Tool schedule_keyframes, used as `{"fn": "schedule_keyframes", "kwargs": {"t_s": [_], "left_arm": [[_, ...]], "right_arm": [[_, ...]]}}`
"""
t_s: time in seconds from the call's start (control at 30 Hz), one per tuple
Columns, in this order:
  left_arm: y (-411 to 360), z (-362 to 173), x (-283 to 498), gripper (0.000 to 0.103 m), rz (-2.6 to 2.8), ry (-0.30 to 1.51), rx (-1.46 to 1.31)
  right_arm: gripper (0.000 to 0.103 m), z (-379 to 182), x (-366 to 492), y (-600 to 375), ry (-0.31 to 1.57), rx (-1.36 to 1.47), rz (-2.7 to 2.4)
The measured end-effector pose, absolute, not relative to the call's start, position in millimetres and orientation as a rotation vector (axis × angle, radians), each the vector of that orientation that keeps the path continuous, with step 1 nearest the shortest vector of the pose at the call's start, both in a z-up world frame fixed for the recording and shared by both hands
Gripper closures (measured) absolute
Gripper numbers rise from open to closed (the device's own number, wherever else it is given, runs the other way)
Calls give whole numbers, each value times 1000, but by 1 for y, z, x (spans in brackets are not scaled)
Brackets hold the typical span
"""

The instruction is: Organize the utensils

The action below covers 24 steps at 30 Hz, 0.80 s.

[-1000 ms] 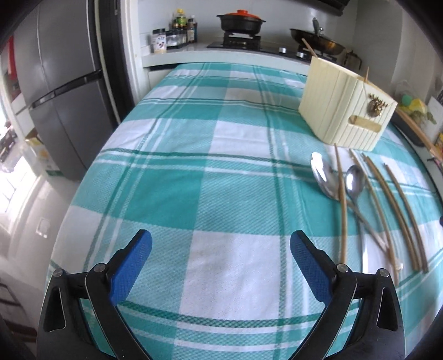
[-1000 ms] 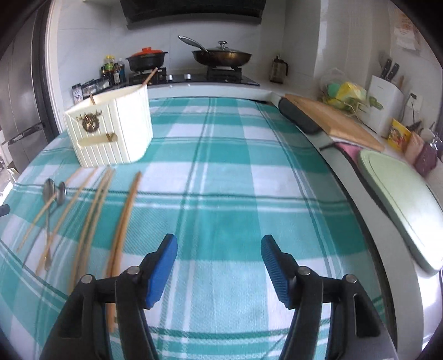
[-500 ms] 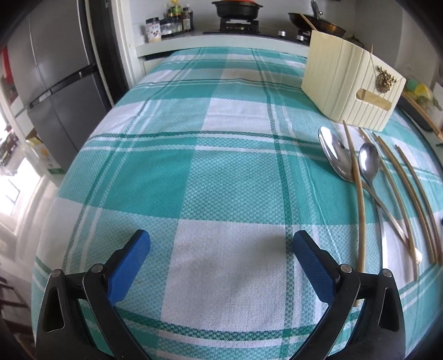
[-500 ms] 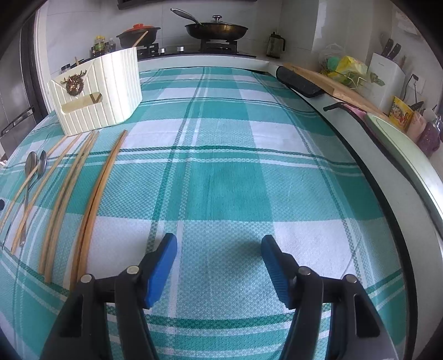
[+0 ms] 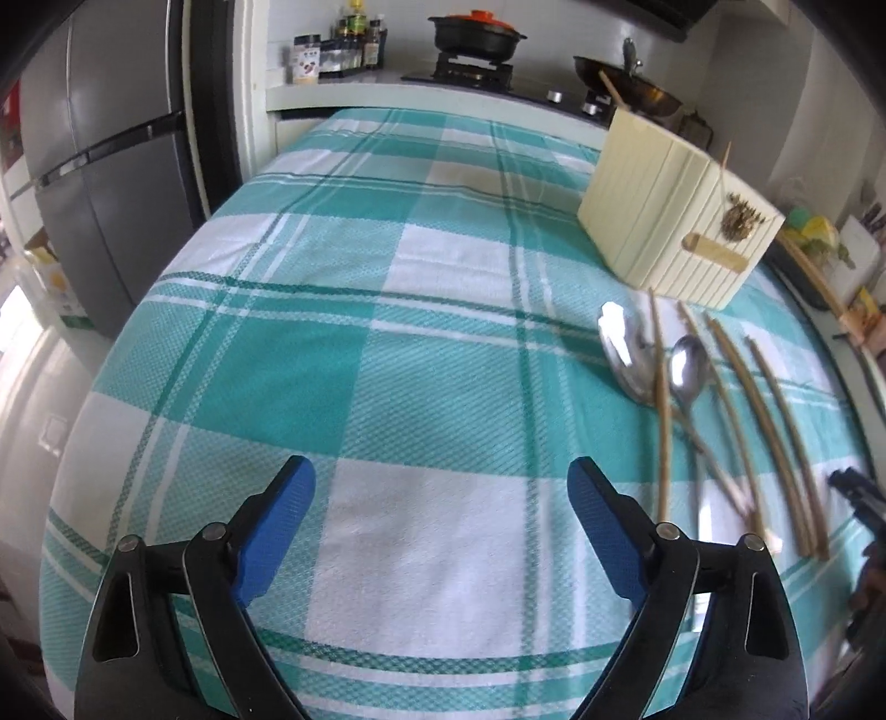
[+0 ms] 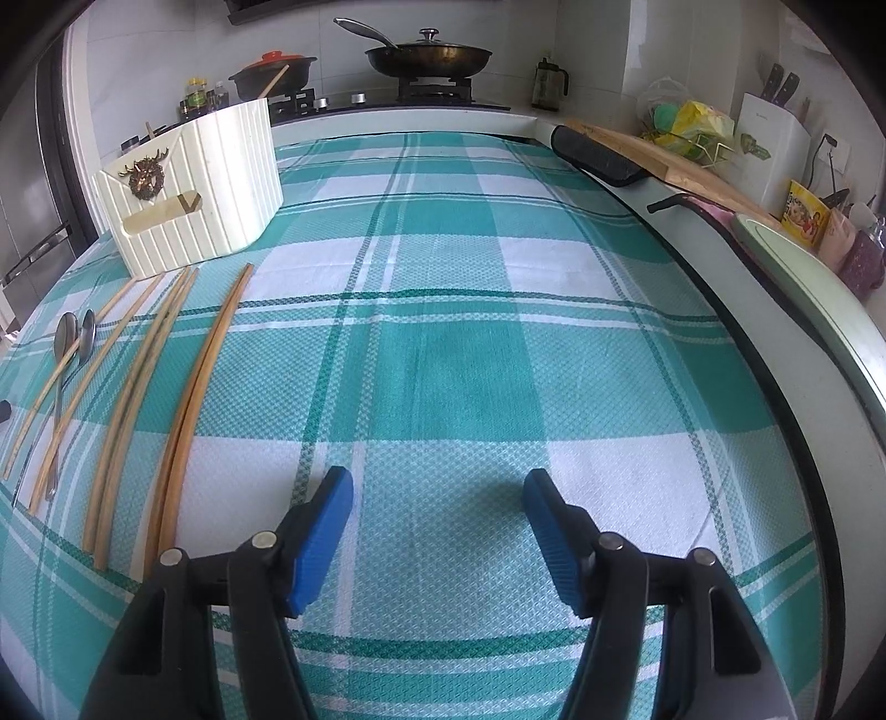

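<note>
A cream ribbed utensil holder stands on the green-checked tablecloth; it also shows in the right wrist view. In front of it lie two metal spoons and several wooden chopsticks. My left gripper is open and empty above the cloth, left of the utensils. My right gripper is open and empty, right of the chopsticks. A dark part of the right gripper shows at the left view's right edge.
A stove with a black pot and a frying pan is behind the table. A grey fridge stands far left. A wooden cutting board, a knife block and a pale green tray line the right counter.
Both views have shifted slightly over the table. The left gripper has moved back from the utensils and the holder looks farther. Both grippers stay open; no utensil has moved.
</note>
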<state>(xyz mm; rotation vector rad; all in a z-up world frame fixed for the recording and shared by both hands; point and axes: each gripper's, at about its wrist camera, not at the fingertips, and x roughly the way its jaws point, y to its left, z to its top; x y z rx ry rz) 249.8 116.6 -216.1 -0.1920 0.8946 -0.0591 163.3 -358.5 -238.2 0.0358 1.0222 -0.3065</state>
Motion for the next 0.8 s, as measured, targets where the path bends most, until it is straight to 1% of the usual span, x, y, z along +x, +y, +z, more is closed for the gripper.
{"fn": "schedule_keyframes", "kwargs": {"t_s": [0.1, 0.17, 0.2, 0.23, 0.27, 0.3, 0.37, 0.4, 0.43, 0.5, 0.53, 0.67, 0.8], "left_arm": [[97, -194, 256, 13, -189, 890, -187], [71, -188, 261, 20, -258, 900, -92], [58, -187, 262, 22, -280, 905, -28], [43, -189, 264, 26, -296, 913, 47], [31, -192, 266, 33, -301, 920, 117], [19, -198, 269, 37, -300, 933, 178], [6, -209, 276, 53, -308, 971, 243], [1, -215, 279, 57, -307, 990, 263], [-3, -220, 280, 67, -300, 1006, 284], [-6, -223, 278, 83, -307, 997, 296], [-8, -223, 276, 98, -328, 1009, 293], [-9, -222, 261, 99, -283, 952, 288], [14, -208, 237, 99, -188, 900, 136]], "right_arm": [[37, -238, 163, -359, 1022, 35, -307], [37, -238, 163, -359, 1022, 35, -308], [37, -238, 163, -359, 1022, 36, -307], [37, -238, 163, -359, 1022, 37, -306], [37, -238, 164, -360, 1022, 38, -306], [37, -238, 164, -360, 1022, 39, -306], [37, -238, 164, -359, 1022, 38, -306], [37, -238, 164, -359, 1022, 39, -306], [37, -238, 164, -359, 1022, 39, -306], [37, -238, 164, -359, 1022, 39, -306], [37, -238, 164, -359, 1022, 39, -306], [37, -238, 164, -359, 1022, 40, -306], [37, -238, 164, -359, 1022, 39, -306]]}}
